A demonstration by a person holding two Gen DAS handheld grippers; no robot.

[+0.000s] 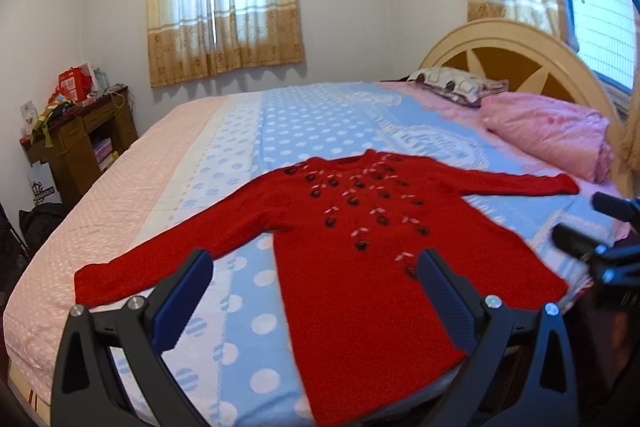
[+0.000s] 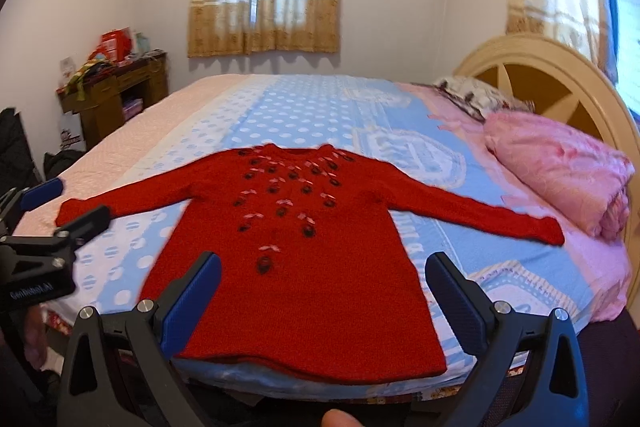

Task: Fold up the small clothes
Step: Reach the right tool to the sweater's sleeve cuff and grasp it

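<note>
Lying flat on bed [image 2: 304, 107]: red sweater [image 2: 304, 267]

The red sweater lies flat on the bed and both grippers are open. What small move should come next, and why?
Probably lower the left gripper onto the left sleeve: the red sweater lies spread, unfolded, and both grippers are open and empty, the right gripper above the hem.

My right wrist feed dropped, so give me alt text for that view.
A red sweater lies flat, sleeves spread, on the bed. The open right gripper hovers above its hem; the left gripper is at the left edge.
</note>
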